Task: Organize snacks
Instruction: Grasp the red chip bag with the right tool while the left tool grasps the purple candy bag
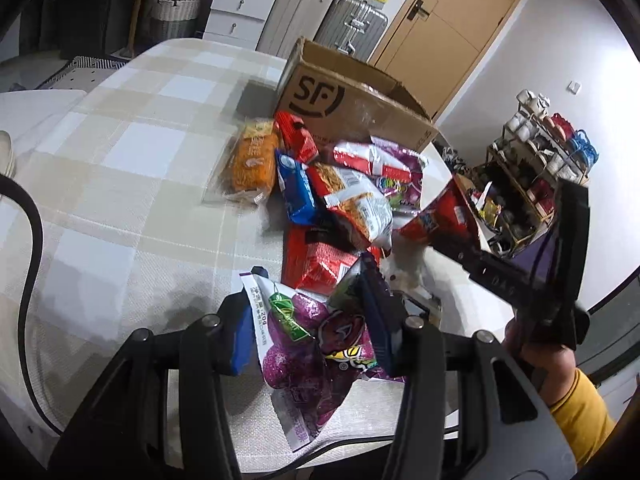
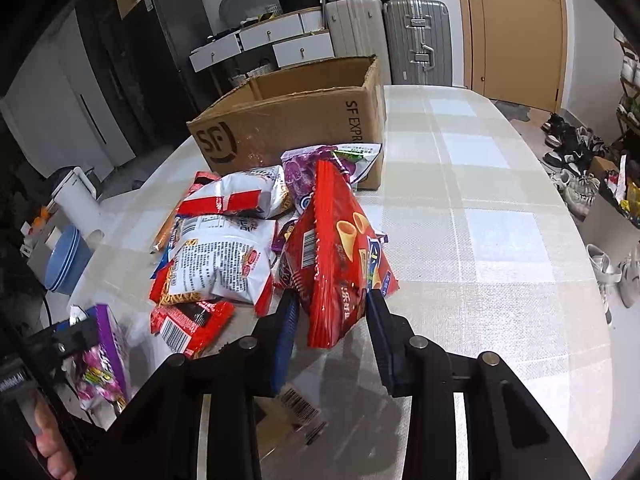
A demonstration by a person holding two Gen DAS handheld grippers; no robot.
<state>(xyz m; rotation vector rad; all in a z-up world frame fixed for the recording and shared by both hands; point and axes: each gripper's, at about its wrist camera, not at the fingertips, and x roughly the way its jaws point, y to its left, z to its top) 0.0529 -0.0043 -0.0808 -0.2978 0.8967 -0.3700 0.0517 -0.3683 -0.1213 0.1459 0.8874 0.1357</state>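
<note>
My left gripper (image 1: 308,328) is shut on a purple snack bag (image 1: 300,344), its blue pads pressing both sides just above the checked tablecloth (image 1: 120,160). My right gripper (image 2: 332,316) is shut on the lower end of a red bag of cone snacks (image 2: 336,248), which stands upright, lifted off the cloth. The red bag (image 1: 436,216) also shows at the right of the left wrist view. Between the grippers and an open SF cardboard box (image 2: 296,120) lies a pile of snack bags (image 2: 224,256). An orange bag (image 1: 252,160) lies at the pile's left edge.
The box (image 1: 352,96) stands at the table's far side, flaps up. Blue bowls (image 2: 66,260) and a white kettle (image 2: 78,200) sit off the table's left edge. Suitcases (image 2: 416,40), drawers and a wooden door stand behind. A black cable (image 1: 32,240) crosses the cloth.
</note>
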